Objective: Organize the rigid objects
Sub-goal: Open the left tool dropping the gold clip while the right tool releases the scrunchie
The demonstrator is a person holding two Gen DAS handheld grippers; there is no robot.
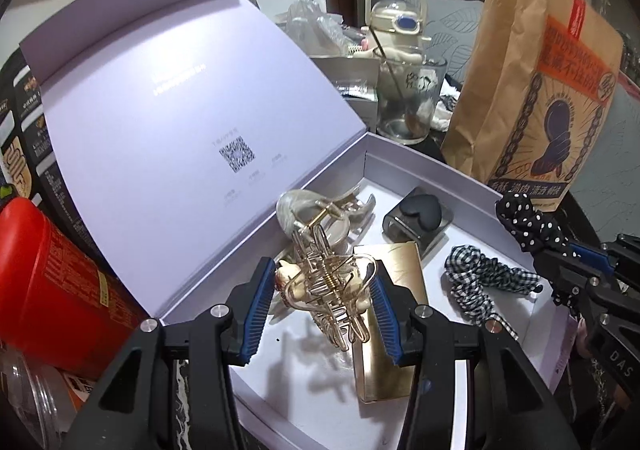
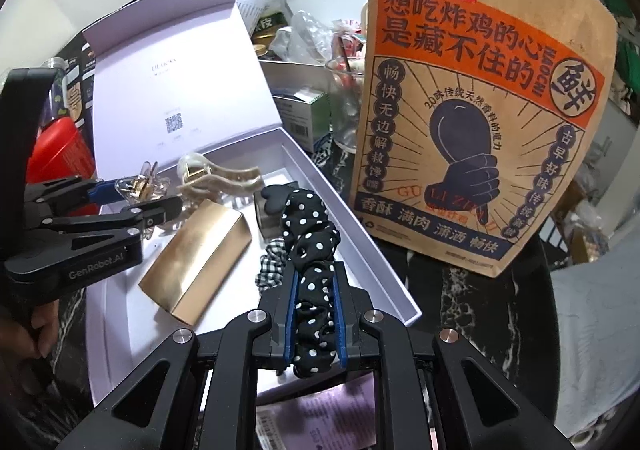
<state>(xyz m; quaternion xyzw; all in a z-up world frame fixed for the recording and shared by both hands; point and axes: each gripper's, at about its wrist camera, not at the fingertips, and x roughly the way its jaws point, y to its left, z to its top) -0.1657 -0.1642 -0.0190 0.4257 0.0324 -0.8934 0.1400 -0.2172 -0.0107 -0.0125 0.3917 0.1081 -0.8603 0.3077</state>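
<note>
Over the open lavender gift box [image 1: 424, 165], the left hand-held gripper [image 1: 324, 302] holds a gold wire hair claw [image 1: 332, 290] clamped between its blue pads, just above the box floor. Beside it in the box lies a gold rectangular barrette [image 2: 200, 262], with a translucent claw clip [image 2: 216, 177] farther back toward the raised lid. Right of the barrette, a black heart clip [image 1: 418, 209] and a gingham scrunchie [image 1: 480, 278] rest inside. The right hand-held gripper [image 2: 314, 314], jaws squeezed tight, grips a black polka-dot scrunchie [image 2: 310, 238] over the box's right edge. A brown paper bag [image 2: 480, 109] stands on the bench beyond the box.
</note>
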